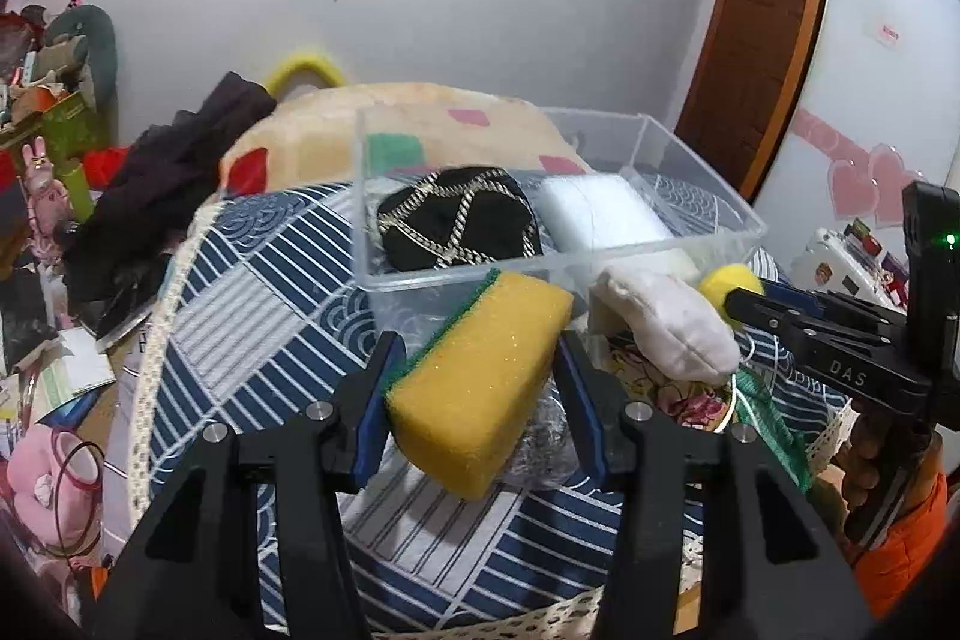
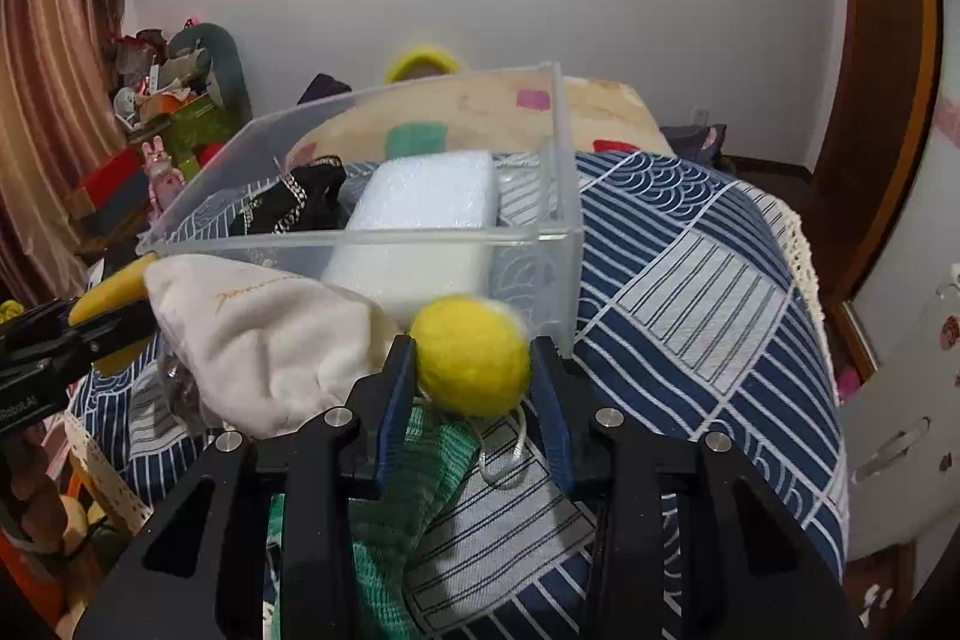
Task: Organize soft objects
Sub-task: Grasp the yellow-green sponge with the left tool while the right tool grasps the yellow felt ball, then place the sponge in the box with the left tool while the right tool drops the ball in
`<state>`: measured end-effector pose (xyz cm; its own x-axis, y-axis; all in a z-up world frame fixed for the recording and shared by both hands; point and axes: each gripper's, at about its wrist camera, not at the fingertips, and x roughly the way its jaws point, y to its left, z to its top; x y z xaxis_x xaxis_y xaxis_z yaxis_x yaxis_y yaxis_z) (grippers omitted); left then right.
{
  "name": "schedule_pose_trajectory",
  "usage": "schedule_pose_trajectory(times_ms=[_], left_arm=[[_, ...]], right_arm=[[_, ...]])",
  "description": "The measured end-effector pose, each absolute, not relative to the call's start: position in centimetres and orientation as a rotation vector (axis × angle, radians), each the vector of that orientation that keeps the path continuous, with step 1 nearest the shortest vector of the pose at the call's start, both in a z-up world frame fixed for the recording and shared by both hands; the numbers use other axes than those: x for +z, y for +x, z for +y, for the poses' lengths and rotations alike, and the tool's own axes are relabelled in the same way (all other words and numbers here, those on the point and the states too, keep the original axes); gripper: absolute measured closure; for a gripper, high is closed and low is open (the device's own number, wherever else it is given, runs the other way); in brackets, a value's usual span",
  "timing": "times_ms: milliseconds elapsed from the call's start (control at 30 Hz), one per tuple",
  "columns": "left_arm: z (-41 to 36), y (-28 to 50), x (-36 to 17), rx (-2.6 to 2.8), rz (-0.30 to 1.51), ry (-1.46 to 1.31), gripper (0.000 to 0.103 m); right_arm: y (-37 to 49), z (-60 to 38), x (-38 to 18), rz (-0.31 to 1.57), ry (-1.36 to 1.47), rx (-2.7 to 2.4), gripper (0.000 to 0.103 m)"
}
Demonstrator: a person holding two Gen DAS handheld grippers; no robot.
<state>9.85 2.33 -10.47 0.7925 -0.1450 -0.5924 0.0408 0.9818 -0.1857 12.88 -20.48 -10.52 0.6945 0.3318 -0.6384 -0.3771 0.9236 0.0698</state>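
Observation:
My left gripper (image 1: 474, 388) is shut on a yellow sponge with a green scrub side (image 1: 480, 376), held above the bed just in front of the clear plastic box (image 1: 660, 244). My right gripper (image 2: 474, 370) is shut on a yellow felt ball (image 2: 471, 355), close to the box's near wall (image 2: 420, 238). The box holds a black cloth with gold trim (image 1: 456, 217) and a white foam block (image 1: 600, 211). A white cloth pouch (image 1: 666, 328) lies in front of the box, between the two grippers; it also shows in the right wrist view (image 2: 264, 334).
The box sits on a blue and white patterned bedcover (image 2: 690, 280). A green mesh cloth (image 2: 408, 490) and a white cord lie under my right gripper. A patchwork blanket (image 1: 384, 124) and dark clothes (image 1: 168, 196) lie behind. Clutter fills the left floor.

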Motion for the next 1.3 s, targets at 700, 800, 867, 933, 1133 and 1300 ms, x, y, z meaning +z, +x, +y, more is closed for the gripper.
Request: schedule_pose_trajectory(times_ms=[700, 800, 867, 933, 1133, 1300], left_arm=[[4.0, 12.2, -5.2, -0.046, 0.511, -0.145, 0.052], [4.0, 13.7, -5.4, -0.057, 0.524, -0.152, 0.052], [3.8, 14.6, -5.7, -0.065, 0.538, -0.151, 0.052], [3.5, 15.6, -6.2, -0.065, 0.553, -0.139, 0.052], [2.5, 18.0, -8.1, -0.081, 0.609, -0.129, 0.052], [2.1, 19.1, -9.5, -0.079, 0.661, -0.119, 0.051]], right_arm=[[12.8, -19.1, -4.1, 0.482, -0.101, 0.382, 0.068], [13.7, -18.4, -4.3, 0.486, -0.105, 0.378, 0.068], [14.3, -18.2, -4.6, 0.496, -0.109, 0.369, 0.068], [14.8, -18.0, -5.1, 0.512, -0.111, 0.360, 0.068], [16.0, -17.7, -6.7, 0.564, -0.122, 0.338, 0.068], [16.3, -17.2, -7.5, 0.588, -0.151, 0.334, 0.067]])
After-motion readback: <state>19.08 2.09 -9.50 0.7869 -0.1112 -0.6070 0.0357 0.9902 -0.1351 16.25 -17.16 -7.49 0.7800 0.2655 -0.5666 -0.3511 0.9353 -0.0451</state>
